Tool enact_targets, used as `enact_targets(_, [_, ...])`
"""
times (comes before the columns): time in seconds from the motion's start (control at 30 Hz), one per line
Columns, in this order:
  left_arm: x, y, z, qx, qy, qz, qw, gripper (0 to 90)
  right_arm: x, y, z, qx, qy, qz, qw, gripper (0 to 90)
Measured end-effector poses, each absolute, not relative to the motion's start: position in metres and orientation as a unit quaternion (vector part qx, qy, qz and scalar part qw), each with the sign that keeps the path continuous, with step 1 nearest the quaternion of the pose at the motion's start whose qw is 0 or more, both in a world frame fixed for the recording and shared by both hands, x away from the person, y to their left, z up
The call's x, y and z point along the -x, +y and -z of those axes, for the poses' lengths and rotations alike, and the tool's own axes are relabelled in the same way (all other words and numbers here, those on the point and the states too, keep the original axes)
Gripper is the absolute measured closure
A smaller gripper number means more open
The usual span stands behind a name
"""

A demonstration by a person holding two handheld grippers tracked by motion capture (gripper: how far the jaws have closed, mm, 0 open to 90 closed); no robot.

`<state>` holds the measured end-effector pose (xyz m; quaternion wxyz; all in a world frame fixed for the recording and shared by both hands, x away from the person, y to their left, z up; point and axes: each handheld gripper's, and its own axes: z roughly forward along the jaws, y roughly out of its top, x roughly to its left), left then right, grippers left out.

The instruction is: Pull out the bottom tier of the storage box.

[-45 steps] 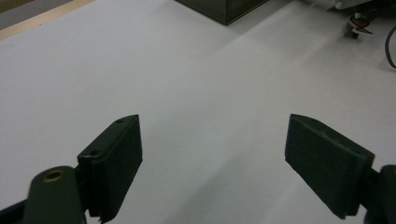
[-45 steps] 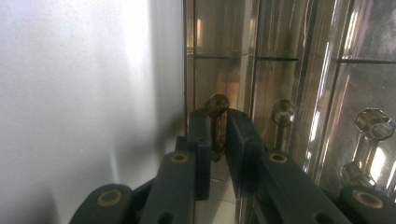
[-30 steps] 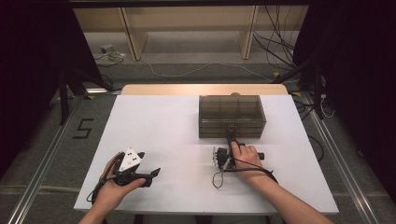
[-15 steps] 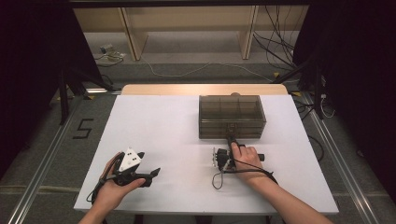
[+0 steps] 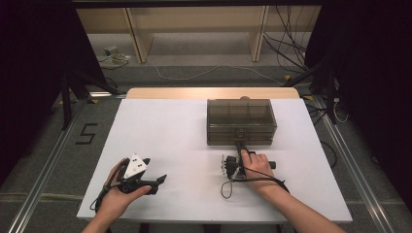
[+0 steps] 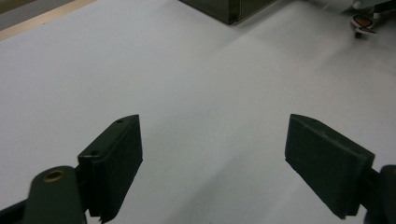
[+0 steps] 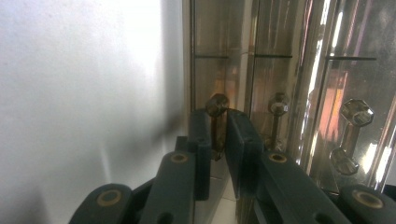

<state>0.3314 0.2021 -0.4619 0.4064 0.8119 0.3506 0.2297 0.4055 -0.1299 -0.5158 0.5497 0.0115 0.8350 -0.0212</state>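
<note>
White table [image 5: 170, 131] with wooden far edge; beyond it, shelf legs [image 5: 138, 34], floor cables [image 5: 194, 73], a "5" mark [image 5: 87, 133] at left.

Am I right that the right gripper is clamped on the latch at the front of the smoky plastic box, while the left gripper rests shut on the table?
Not quite. The left gripper is open: the left gripper view shows its jaws wide apart over bare table. The rest holds: the right gripper is closed on the latch at the front of the box.

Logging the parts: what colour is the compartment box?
Smoky translucent brown box, clearest in the high view.
</note>
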Motion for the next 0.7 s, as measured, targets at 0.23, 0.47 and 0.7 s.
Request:
enact_targets(0.23, [-0.332,0.202,0.462,-0.812,0.351,-0.229,0.406,18.9,-0.404,-0.129,0.515,-0.011,0.836,0.022,0.549,81.0])
enact_targets(0.47, [-0.332,0.202,0.462,-0.812,0.351,-0.229,0.406,19.0,-0.403,-0.132,0.510,-0.030,0.842,0.020,0.539,77.0])
enact_targets(0.7, [-0.332,0.202,0.462,-0.812,0.351,-0.229,0.406,18.9,-0.403,-0.138,0.495,-0.040,0.866,-0.013,0.499,66.8])
